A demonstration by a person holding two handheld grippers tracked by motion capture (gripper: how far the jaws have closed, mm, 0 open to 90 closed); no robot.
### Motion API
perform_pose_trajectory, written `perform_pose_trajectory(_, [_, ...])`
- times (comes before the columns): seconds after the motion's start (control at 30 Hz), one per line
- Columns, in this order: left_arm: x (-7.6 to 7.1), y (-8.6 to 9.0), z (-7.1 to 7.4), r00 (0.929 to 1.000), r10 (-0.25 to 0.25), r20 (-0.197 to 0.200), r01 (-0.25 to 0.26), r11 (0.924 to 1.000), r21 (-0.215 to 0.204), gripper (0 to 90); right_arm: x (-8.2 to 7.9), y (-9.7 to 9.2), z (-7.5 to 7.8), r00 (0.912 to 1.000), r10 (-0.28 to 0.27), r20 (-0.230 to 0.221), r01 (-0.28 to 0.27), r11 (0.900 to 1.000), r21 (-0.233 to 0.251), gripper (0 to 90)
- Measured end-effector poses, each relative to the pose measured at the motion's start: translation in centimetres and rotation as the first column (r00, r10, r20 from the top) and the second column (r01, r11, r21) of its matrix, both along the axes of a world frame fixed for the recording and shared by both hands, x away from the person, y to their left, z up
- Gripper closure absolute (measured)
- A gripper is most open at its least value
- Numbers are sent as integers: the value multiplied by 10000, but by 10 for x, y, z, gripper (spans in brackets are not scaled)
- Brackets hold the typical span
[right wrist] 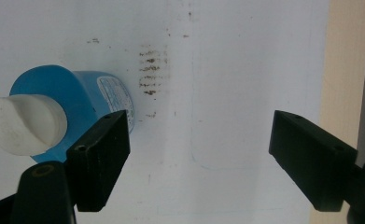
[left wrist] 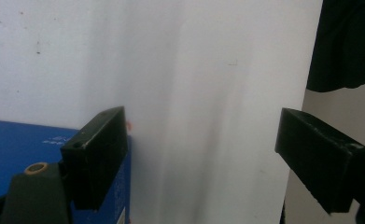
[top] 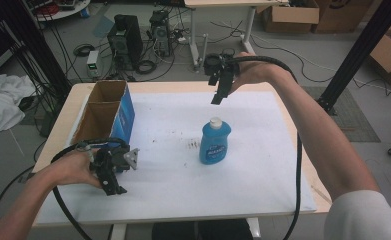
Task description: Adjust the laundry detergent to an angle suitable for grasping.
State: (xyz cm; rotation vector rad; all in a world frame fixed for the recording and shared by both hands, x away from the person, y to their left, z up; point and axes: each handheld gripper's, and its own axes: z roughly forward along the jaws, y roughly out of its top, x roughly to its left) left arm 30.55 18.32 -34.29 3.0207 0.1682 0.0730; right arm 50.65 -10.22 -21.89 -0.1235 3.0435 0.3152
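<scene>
A blue bottle point(top: 215, 142) with a white cap stands upright near the middle of the white mat point(top: 263, 170). My right gripper point(top: 218, 96) hovers above and behind it, pointing down, jaws wide open and empty. In the right gripper view the bottle point(right wrist: 84, 100) lies left of the open right gripper point(right wrist: 196, 161), seen from above. My left gripper point(top: 114, 189) is held low at the front left of the table, beside the blue cardboard box point(top: 125, 117). In the left gripper view the left gripper point(left wrist: 201, 158) is open over bare mat, with the box point(left wrist: 17, 149) at its left.
The open-topped box has brown inner flaps point(top: 98, 117) and stands at the table's left. Dark smudges point(top: 194, 145) mark the mat left of the bottle. The wooden table edge point(top: 310, 170) shows at the right. Computers, cables and cartons sit on the floor beyond.
</scene>
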Motion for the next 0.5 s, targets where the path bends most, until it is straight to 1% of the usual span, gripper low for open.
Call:
perform_pose_trajectory(0.03, [0, 0, 0, 10000, 37, 4, -37, 10000, -39, 178, 0, 0, 0, 10000, 20, -16, -20, 10000, 6, 206])
perform_pose_trajectory(0.3, [2, -1, -2, 10000, 11, -5, -11, 10000, 33, 178, -1, 1, 0, 10000, 64, 3, -64, 10000, -13, 205])
perform_pose_trajectory(0.5, [3, 1, -2, 10000, 72, -10, -72, 10000, -23, 178, -1, 0, 1, 10000, 57, -22, -57, 10000, 21, 203])
